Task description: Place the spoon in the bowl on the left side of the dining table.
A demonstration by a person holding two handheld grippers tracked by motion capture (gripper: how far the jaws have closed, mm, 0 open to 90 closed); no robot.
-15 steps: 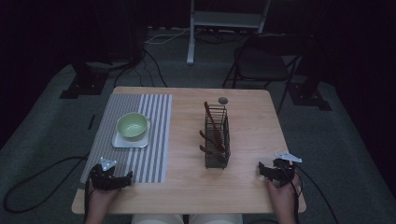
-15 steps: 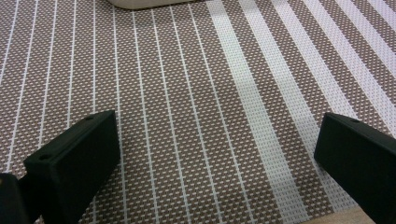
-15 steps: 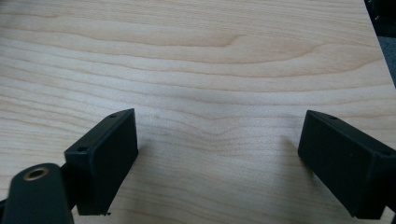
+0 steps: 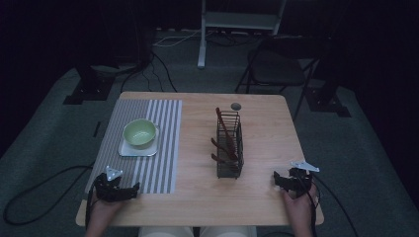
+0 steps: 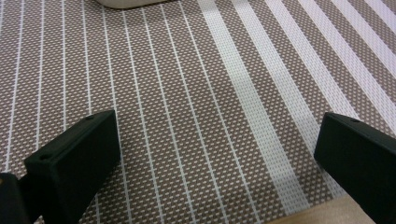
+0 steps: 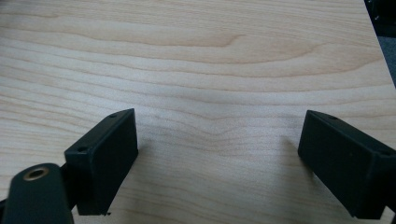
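Note:
My left gripper (image 4: 127,190) rests on the near end of the striped placemat (image 4: 158,148), held by a hand at the table's front left. Its jaws stand wide open over the brown and white weave in the left gripper view (image 5: 219,135), with nothing between them. My right gripper (image 4: 279,180) lies on the bare wood at the front right, also in a hand. It is open and empty in the right gripper view (image 6: 217,135). A green bowl (image 4: 140,132) sits on a white square plate (image 4: 127,150) on the mat.
A black wire basket (image 4: 230,148) stands mid-table with brown utensils (image 4: 223,129) leaning in it. A small grey round object (image 4: 236,106) lies near the far edge. The wooden table (image 4: 267,128) ends close beside the right gripper. A folding chair (image 4: 276,69) stands beyond.

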